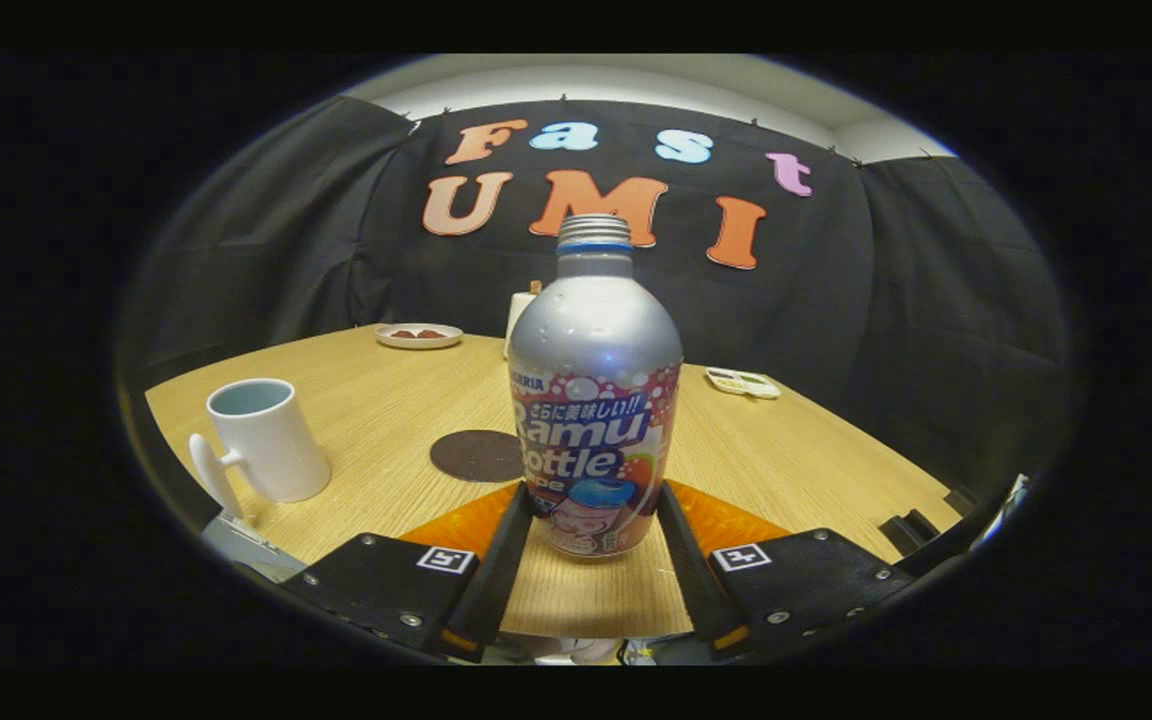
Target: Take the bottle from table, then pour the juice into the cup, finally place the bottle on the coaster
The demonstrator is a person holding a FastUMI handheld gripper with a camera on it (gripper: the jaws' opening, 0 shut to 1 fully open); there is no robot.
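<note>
A silver aluminium bottle (595, 400) with a colourful label and an uncapped threaded neck stands upright between my fingers. My gripper (596, 505) is shut on the bottle, one finger pressing on each side of its lower label. A white cup (266, 438) with its handle turned towards me stands on the wooden table (796, 460), to the left of the fingers. A dark round coaster (477, 455) lies flat on the table between the cup and the bottle, just beyond the left finger (506, 535).
A small white plate (419, 335) with reddish pieces sits at the table's far side. A white container (519, 312) peeks out behind the bottle. A small flat tray (744, 382) lies far right. The table's edge runs close on the left, past the cup.
</note>
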